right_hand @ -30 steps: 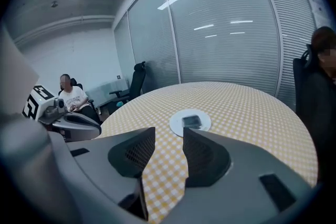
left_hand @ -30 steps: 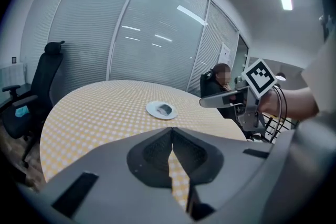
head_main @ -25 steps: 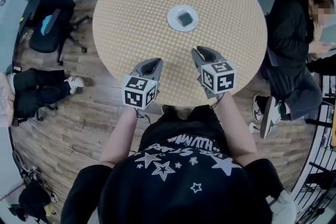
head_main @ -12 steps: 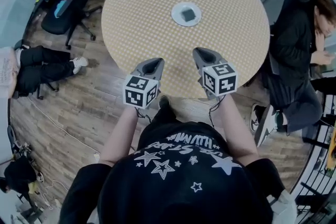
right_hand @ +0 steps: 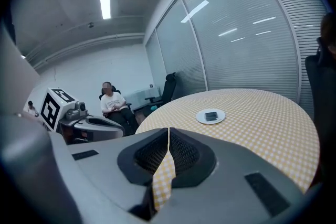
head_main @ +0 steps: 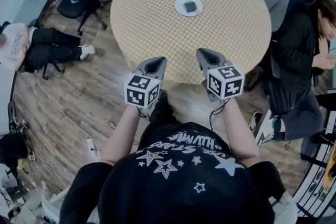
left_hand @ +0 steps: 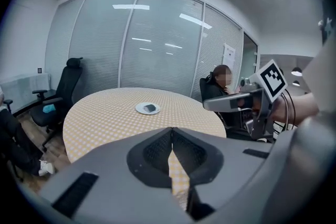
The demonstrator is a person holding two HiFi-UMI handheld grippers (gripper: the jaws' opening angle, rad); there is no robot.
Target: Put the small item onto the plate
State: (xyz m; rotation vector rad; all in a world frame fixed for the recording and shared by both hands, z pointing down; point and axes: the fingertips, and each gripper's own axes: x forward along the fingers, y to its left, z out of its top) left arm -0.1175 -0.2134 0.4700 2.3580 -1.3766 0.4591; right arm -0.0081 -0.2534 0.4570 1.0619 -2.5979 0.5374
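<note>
Head view: the item (head_main: 190,6) lies on the plate (head_main: 178,8) near the middle of the table (head_main: 152,23), so the job looks done. It seems best to hold the left gripper (head_main: 157,62) and right gripper (head_main: 205,54), at its 6 o'clock edge, clear. Left gripper view: the jaws are pressed together on nothing, the plate is at 11 o'clock, and a chair (left_hand: 58,97) stands at 9. Right gripper view: the jaws are likewise closed and empty, a seated person (right_hand: 113,105) is at 10 o'clock, and nothing blocks the plate.

Head view steeply down over the table (head_main: 157,23); both gripper views low, toward the same far plate (head_main: 179,6).

Right gripper (right_hand: 168,130) closed, empty — dark item (right_hand: 211,115) lies on plate (right_hand: 199,117).
</note>
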